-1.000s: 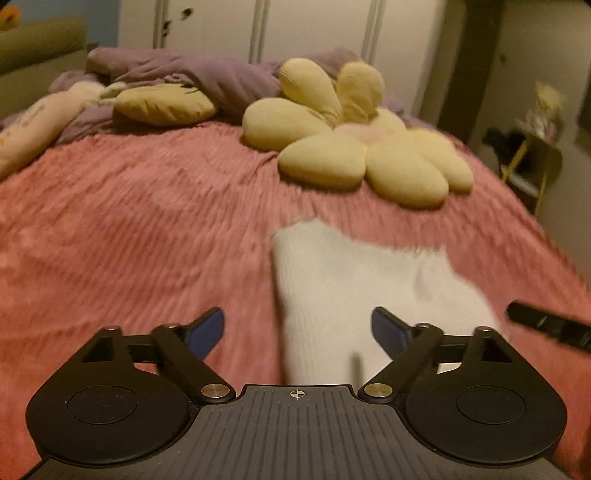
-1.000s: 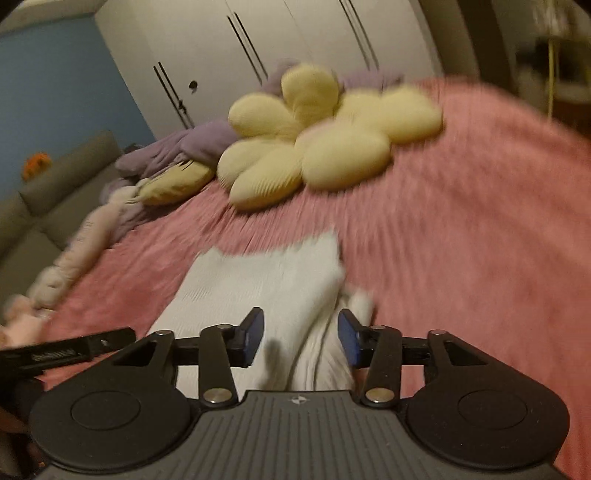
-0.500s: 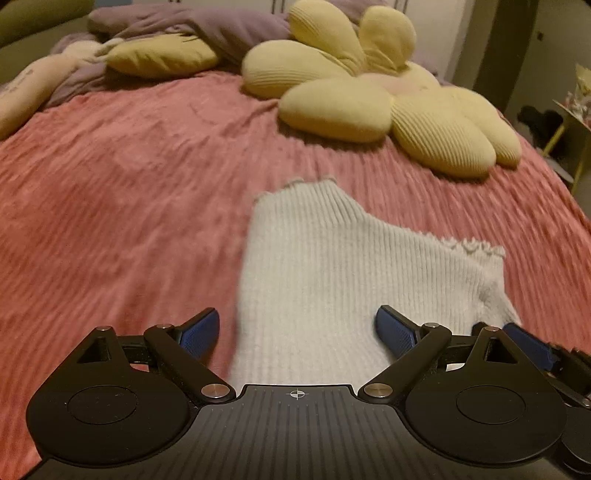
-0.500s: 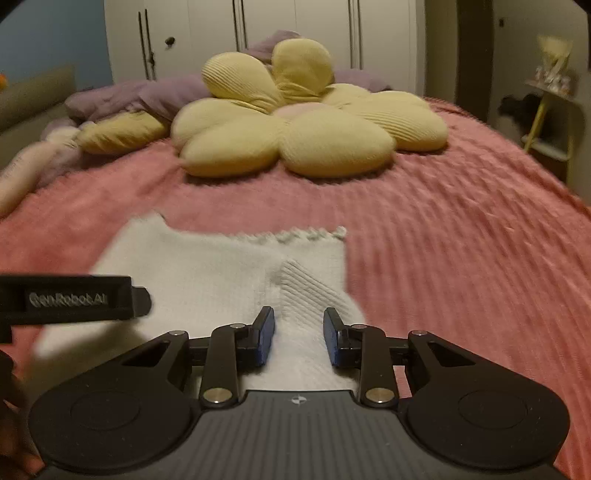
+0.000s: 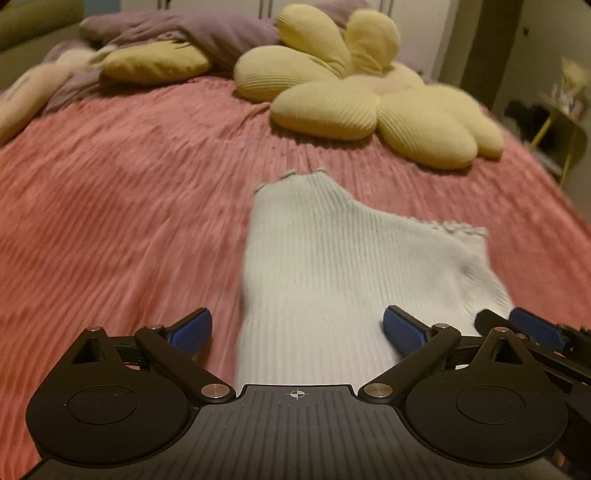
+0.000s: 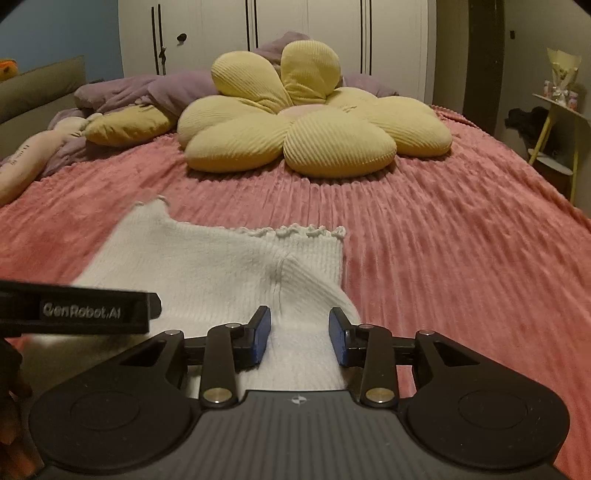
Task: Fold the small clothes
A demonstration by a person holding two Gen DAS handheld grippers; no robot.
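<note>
My left gripper (image 5: 297,330) hangs low over the near end of a white ribbed knit garment (image 5: 354,266), its jaws spread wide and released, the blue pads standing clear on either side of the cloth's near edge with nothing between them but the knit below. The garment lies flat on the bed, on a pink bedspread (image 5: 129,206) of plush fabric pressed into fine parallel ridges. The knit is soft and narrow-ribbed, with a small scalloped frill along its far edges; one narrower section reaches away from me toward the pillows, a wider section spreads to the right. My right gripper (image 6: 299,334) sits over the garment's right near corner (image 6: 295,295), where the cloth bunches into a raised fold with a short crease running up the middle; its jaws are partly apart, open around that fold, and I cannot tell whether the pads touch it. From the left wrist view the right gripper's blue pad (image 5: 535,328) shows just beside the garment's right edge. Farther up the bed lies a yellow flower-shaped cushion (image 6: 314,125) of fat corduroy petals around a pale pink centre, with a rumpled purple blanket (image 6: 147,88) behind it and white wardrobe doors (image 6: 303,33) beyond.
</note>
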